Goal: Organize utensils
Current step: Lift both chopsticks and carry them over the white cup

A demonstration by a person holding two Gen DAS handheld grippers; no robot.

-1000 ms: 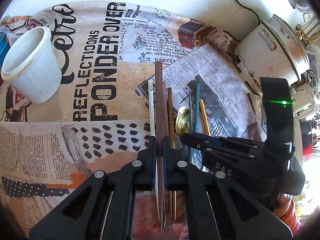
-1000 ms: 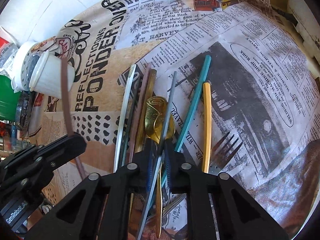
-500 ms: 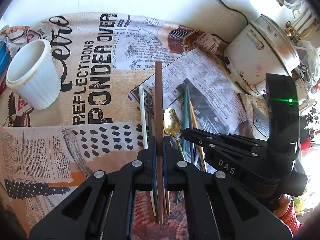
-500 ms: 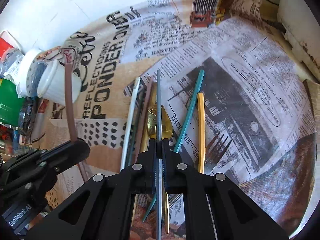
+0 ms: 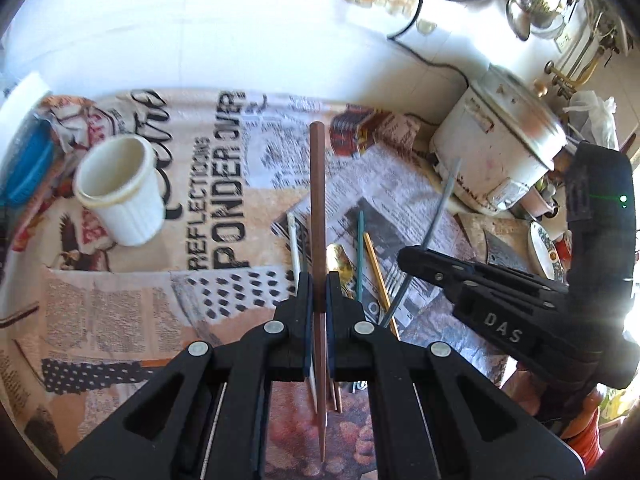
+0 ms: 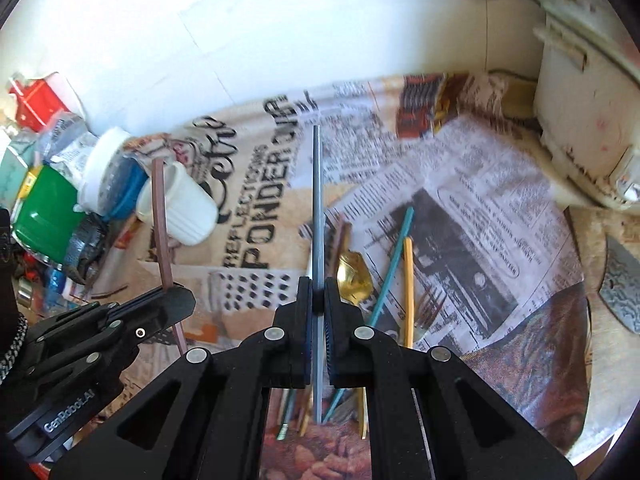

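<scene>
A: Left gripper (image 5: pixel 316 296)?
B: Clamped on brown chopstick (image 5: pixel 318 208), pointing 12 o'clock; white cup (image 5: pixel 120 192) at 10.
A: Right gripper (image 6: pixel 318 300)?
B: Pinching grey chopstick (image 6: pixel 317 208); remaining utensils (image 6: pixel 396 264) on newspaper (image 6: pixel 480 200), 1 o'clock.

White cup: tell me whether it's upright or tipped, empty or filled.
Upright and empty: the white cup stands on its base, mouth upward, with a bare interior in the left wrist view.

Bright daylight, blown-out glare at 3–4 o'clock in left view. White wall (image 5: pixel 200 40) overexposed. Motion blur toward 12 o'clock, heavy fisheye warp, dark vignette corners.
</scene>
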